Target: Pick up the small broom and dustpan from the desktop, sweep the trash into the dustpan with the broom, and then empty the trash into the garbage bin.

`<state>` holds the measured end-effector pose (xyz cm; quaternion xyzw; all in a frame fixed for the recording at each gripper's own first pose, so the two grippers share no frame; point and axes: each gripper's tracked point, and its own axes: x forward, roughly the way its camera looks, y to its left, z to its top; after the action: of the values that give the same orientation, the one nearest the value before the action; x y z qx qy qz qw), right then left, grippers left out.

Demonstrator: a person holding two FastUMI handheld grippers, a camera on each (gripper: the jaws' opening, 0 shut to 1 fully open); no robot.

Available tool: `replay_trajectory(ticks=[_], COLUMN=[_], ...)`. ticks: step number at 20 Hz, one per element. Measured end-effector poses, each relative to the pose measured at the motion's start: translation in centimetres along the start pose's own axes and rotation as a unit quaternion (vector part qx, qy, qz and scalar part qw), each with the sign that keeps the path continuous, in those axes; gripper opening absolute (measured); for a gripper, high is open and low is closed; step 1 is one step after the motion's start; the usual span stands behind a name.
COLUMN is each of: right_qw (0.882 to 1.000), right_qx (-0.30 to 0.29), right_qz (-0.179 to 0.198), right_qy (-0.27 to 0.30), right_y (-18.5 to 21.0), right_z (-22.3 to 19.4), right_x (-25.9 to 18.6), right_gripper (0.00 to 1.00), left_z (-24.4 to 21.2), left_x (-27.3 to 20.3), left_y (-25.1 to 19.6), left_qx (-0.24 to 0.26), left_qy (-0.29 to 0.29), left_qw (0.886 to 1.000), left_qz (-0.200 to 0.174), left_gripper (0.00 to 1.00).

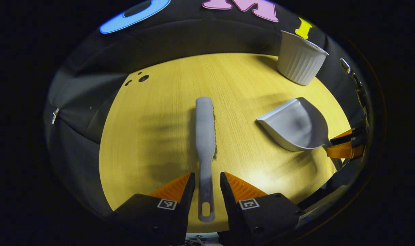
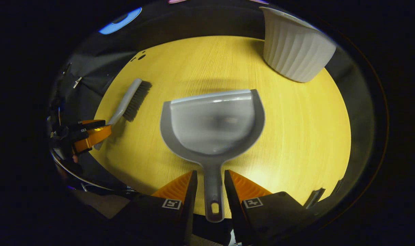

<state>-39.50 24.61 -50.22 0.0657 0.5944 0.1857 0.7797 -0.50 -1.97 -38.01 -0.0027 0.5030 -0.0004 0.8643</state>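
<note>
— Where is the broom?

— My left gripper [image 1: 207, 181] has its two fingers at either side of the broom [image 1: 205, 136] handle, close on it; whether they press, I cannot tell. The broom lies on the yellow desktop [image 1: 152, 143], well short of the white ribbed bin [image 1: 300, 58].

— And the dustpan?

— My right gripper [image 2: 209, 179] straddles the dustpan [image 2: 212, 123] handle the same way, jaws narrow, grip uncertain. The pan's mouth faces away from me, with the bin beyond it at the desk's far edge.
</note>
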Motion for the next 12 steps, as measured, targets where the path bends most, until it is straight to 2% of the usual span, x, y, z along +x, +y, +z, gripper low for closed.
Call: replay_trajectory(ticks=[1,2,7,10,12], right_qw=[1.000,1.000,0.994,0.993,0.988], right_qx=[-0.003,-0.008,-0.034,-0.032,-0.028], right_qz=[-0.003,-0.007,-0.021,-0.015,-0.009], right_qy=[-0.014,-0.027,-0.102,-0.113,-0.150], right_y=[-0.1,-0.1,0.4,1.1,1.7], right_z=[0.3,0.7,2.8,3.2,4.7], right_x=[-1.1,-2.1,-5.0,-5.7,-6.7], right_gripper=[0.40,0.51,0.51,0.51,0.52], left_z=[0.4,0.9,4.1,5.1,6.3], left_x=[-0.8,-1.7,-5.4,-6.4,-7.3], left_y=[-0.1,-0.1,-0.4,-0.6,-1.2], left_qx=[-0.003,-0.006,-0.005,0.000,0.002], left_qy=[-0.010,-0.021,-0.089,-0.109,-0.143], left_qw=[1.000,1.000,0.996,0.994,0.990], left_qz=[0.000,0.001,-0.001,-0.002,-0.010], left_gripper=[0.51,0.51,0.51,0.51,0.51])
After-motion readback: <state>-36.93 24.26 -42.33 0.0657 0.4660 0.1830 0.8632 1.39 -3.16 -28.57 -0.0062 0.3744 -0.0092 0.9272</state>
